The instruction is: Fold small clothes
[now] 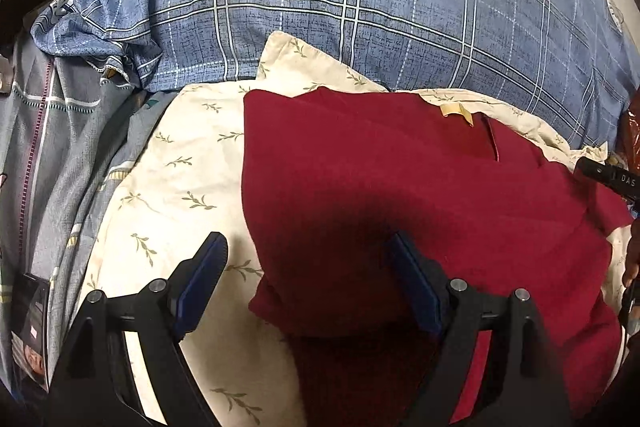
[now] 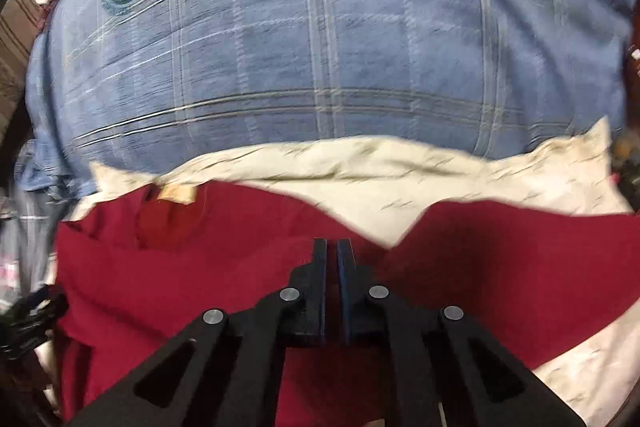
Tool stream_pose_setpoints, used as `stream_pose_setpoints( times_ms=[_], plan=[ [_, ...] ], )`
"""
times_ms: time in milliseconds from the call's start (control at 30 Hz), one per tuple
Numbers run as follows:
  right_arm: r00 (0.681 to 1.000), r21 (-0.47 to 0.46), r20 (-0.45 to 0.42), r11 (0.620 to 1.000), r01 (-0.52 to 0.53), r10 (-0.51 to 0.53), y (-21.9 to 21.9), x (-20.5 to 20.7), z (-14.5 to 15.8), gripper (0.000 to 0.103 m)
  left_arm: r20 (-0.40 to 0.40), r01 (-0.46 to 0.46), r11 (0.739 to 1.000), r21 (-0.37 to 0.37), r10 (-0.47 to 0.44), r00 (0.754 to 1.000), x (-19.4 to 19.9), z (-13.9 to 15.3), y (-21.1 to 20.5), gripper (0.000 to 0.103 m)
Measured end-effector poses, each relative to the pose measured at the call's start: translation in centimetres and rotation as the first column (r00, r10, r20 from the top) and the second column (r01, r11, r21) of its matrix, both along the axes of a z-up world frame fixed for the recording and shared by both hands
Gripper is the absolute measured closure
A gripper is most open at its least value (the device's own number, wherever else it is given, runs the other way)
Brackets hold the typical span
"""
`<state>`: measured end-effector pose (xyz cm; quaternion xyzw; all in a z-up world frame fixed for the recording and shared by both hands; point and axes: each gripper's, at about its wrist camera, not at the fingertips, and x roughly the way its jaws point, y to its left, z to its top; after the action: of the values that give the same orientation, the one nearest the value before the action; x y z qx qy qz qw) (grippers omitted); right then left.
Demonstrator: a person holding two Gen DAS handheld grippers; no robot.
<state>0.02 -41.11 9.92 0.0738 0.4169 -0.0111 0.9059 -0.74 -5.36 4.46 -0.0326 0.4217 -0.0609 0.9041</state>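
- The dark red knit garment (image 1: 400, 187) lies spread on a cream leaf-print cloth (image 1: 180, 167), which sits on the blue plaid bedding (image 1: 360, 7). So it's on a bed, no desk anywhere.
- Your left tongs (image 1: 308, 259) are wide open with nothing in them. One blue pad hangs over the cream cloth and the other over the red fabric, straddling the garment's near-left corner without pinching it.
- Your right tongs (image 2: 333, 259) are nearly shut, pads almost touching, over the red garment's upper edge. That view is blurry, so I honestly can't tell whether there's a thin layer of red cloth caught between them or nothing at all.
- Progress-wise, I'd say you're early on. The garment looks mostly flat, with a flap showing near its tan neck label (image 1: 456, 111), but there's no neat compact stack yet.
- Still left, as far as I can judge: get a real grip on the corners, bring one side over, then fold it down again into a small tidy rectangle.
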Motion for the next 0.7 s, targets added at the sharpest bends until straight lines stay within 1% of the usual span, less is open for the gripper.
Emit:
stream_pose_setpoints(
  times_ms=[33,67,100,133,167,200,233,300,333,367,400,467,500,567,600,633,667,700],
  plan=[
    [1.000,-0.009,0.000,1.000,-0.006,0.006,0.4,0.1,-0.1,0.030,0.002,0.001,1.000,0.003,-0.001,1.000,0.0,0.1,0.0,0.020],
    [1.000,-0.029,-0.013,0.999,-0.013,0.012,0.9,0.4,-0.4,0.013,0.003,0.001,1.000,0.003,-0.001,1.000,0.0,0.1,0.0,0.020],
    [0.999,-0.055,-0.046,0.998,-0.023,0.020,1.6,0.9,-1.0,0.017,-0.001,0.001,1.000,0.004,-0.001,1.000,0.1,0.0,0.0,0.020],
    [0.996,-0.074,-0.086,0.996,-0.042,0.035,2.1,1.5,-1.6,0.033,-0.005,-0.001,1.000,0.004,0.001,1.000,0.1,-0.1,0.0,0.020],
    [0.990,-0.082,-0.129,0.994,-0.069,0.058,2.6,2.0,-2.4,0.082,-0.006,-0.002,1.000,0.003,0.002,1.000,0.2,-0.2,0.1,0.020],
    [0.988,-0.093,-0.141,0.992,-0.081,0.067,2.9,2.0,-2.7,0.102,-0.007,-0.004,1.000,0.001,0.004,1.000,0.1,-0.1,0.2,0.020],
    [0.989,-0.112,-0.126,0.989,-0.093,0.079,3.2,1.8,-2.5,0.100,-0.002,-0.007,1.000,-0.002,0.007,1.000,0.1,0.0,0.3,0.020],
    [0.995,-0.125,-0.051,0.988,-0.093,0.088,3.2,0.7,-1.1,0.101,0.019,-0.013,1.000,0.000,0.013,1.000,-0.2,0.5,0.4,0.020],
    [0.998,-0.132,-0.003,0.989,-0.063,0.064,2.7,0.1,-0.3,0.101,0.032,-0.014,1.000,0.004,0.014,0.999,-0.3,0.8,0.4,0.020],
    [0.999,-0.147,0.026,0.988,-0.036,0.041,2.3,-0.2,0.2,0.101,0.040,-0.015,1.000,0.006,0.015,0.999,-0.2,0.9,0.4,0.020],
    [0.999,-0.154,0.035,0.988,-0.014,0.019,1.7,-0.1,0.2,0.101,0.047,-0.019,1.000,0.010,0.018,0.999,-0.2,1.0,0.4,0.020],
    [1.000,-0.124,-0.005,0.992,0.000,-0.001,1.1,0.7,-0.8,0.101,0.037,-0.023,1.000,0.013,0.023,0.999,0.2,0.7,0.3,0.020],
    [1.000,-0.126,-0.023,0.992,0.001,-0.004,1.0,0.9,-1.3,0.101,0.025,-0.026,1.000,0.016,0.026,0.999,0.3,0.4,0.4,0.020],
    [0.998,-0.185,-0.067,0.983,-0.006,-0.007,1.5,1.2,-2.4,0.100,0.012,-0.032,0.999,0.039,0.032,0.999,0.3,0.1,0.3,0.020],
    [0.997,-0.200,-0.081,0.980,-0.002,-0.014,1.6,1.2,-2.7,0.098,-0.006,-0.026,0.998,0.056,0.026,1.000,0.5,-0.3,0.2,0.020],
    [0.997,-0.200,-0.077,0.980,0.011,-0.027,1.7,1.0,-2.7,0.094,-0.025,-0.020,0.998,0.063,0.022,0.999,0.7,-0.5,0.1,0.020],
    [0.997,-0.198,-0.065,0.980,0.029,-0.043,1.6,0.7,-2.2,0.087,-0.026,-0.024,0.998,0.057,0.026,0.999,0.7,-0.6,0.2,0.020],
    [0.997,-0.194,-0.043,0.980,0.049,-0.058,1.8,0.0,-1.6,0.083,-0.023,-0.027,0.998,0.054,0.029,0.999,0.6,-0.6,0.3,0.020]
  ],
)
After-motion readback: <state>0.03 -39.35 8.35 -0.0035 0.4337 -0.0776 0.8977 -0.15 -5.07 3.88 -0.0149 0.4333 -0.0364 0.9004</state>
